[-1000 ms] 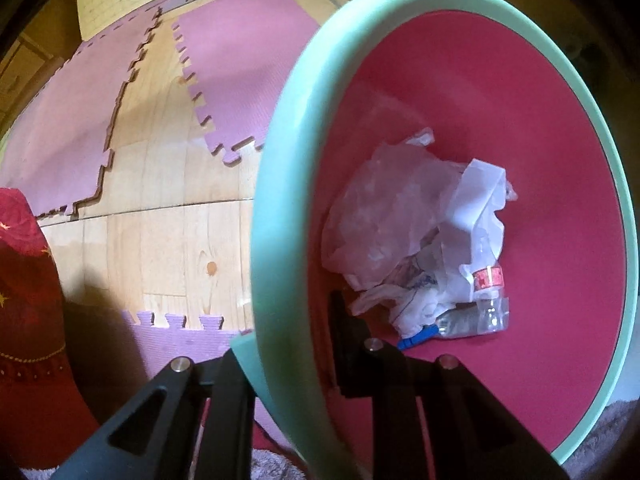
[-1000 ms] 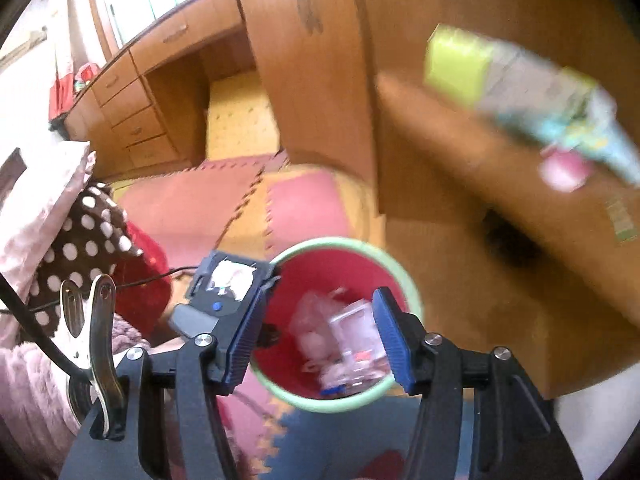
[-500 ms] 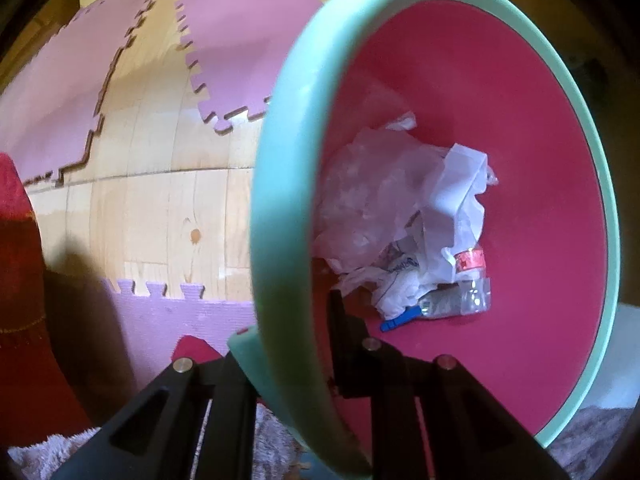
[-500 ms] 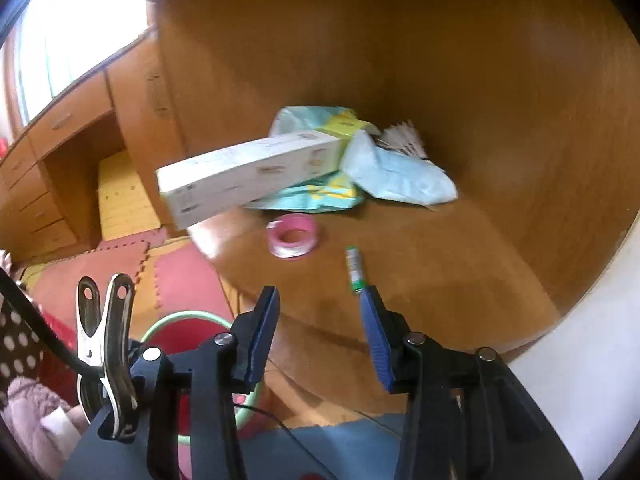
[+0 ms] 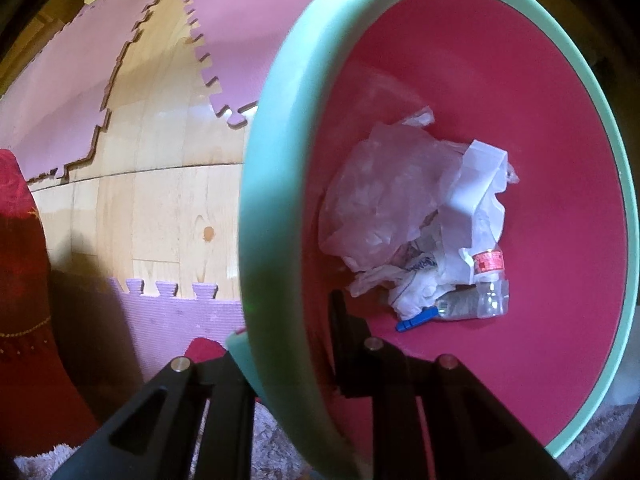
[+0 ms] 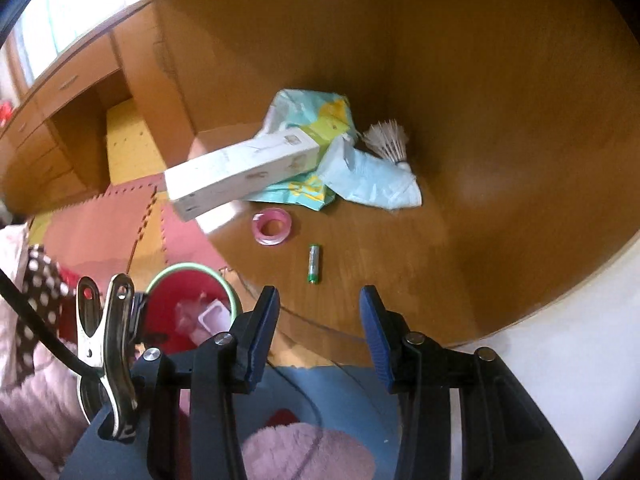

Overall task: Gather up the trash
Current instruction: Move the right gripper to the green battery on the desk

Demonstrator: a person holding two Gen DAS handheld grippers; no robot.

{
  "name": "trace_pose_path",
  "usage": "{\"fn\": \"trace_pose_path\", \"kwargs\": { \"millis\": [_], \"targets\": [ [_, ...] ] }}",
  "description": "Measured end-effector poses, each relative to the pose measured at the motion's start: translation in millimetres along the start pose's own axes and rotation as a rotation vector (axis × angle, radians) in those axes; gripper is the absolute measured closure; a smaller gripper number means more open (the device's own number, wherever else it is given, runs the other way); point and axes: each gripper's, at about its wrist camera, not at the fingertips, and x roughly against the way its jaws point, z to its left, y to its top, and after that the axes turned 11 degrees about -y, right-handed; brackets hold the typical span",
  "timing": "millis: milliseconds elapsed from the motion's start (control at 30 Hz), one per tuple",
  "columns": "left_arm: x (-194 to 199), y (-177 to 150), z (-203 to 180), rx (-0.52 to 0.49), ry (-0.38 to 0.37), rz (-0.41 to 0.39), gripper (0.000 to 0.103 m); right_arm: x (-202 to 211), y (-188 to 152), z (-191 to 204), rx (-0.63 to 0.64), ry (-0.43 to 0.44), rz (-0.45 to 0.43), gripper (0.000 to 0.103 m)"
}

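Note:
My left gripper (image 5: 286, 332) is shut on the mint-green rim (image 5: 256, 208) of a bin with a pink inside, one finger outside the wall and one inside. At the bottom lie crumpled clear plastic (image 5: 384, 200), white paper (image 5: 476, 200) and a small clear bottle (image 5: 480, 300). My right gripper (image 6: 319, 296) is open and holds nothing, hovering over the near edge of a wooden table (image 6: 500, 160). A green-tipped battery (image 6: 314, 263) lies just ahead of its fingers. The bin (image 6: 188, 270) shows below the table at lower left.
Further back on the table are a pink tape roll (image 6: 272, 226), a long white box (image 6: 240, 172) overhanging the edge, pale blue and green bags (image 6: 372, 184) and a shuttlecock (image 6: 390, 140). Foam mats (image 5: 256, 20) cover the wood floor. A red cloth (image 5: 24, 280) sits at left.
The right gripper rose from above the bin to the table top and its jaws narrowed. The left gripper kept its hold on the bin rim, with only a slight shift of view.

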Motion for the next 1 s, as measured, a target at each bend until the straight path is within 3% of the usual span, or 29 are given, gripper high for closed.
{"fn": "trace_pose_path", "kwargs": {
  "millis": [133, 267, 567, 767, 1000],
  "targets": [
    [-0.3, -1.0, -1.8, -0.003, -0.004, -0.001, 0.087, 7.1, -14.8, 17.1, 0.063, -0.08, -0.208, 0.059],
    [-0.2, -4.0, -6.5, -0.021, 0.001, -0.01, 0.087, -24.9, -23.9, 37.8, 0.071, -0.118, -0.274, 0.06],
    [-1.2, -4.4, -10.0, -0.028, -0.01, -0.006, 0.087, -90.7, -20.2, 49.6, 0.011, -0.116, -0.208, 0.06],
    [-1.3, -3.8, -8.7, -0.03, -0.026, -0.004, 0.087, -116.5, -19.6, 45.8, -0.04, -0.116, -0.153, 0.074],
    [-2.9, -2.4, -4.8, -0.012, -0.028, -0.002, 0.088, -124.7, -22.1, 42.1, -0.096, -0.094, -0.145, 0.081]
  ]
}}
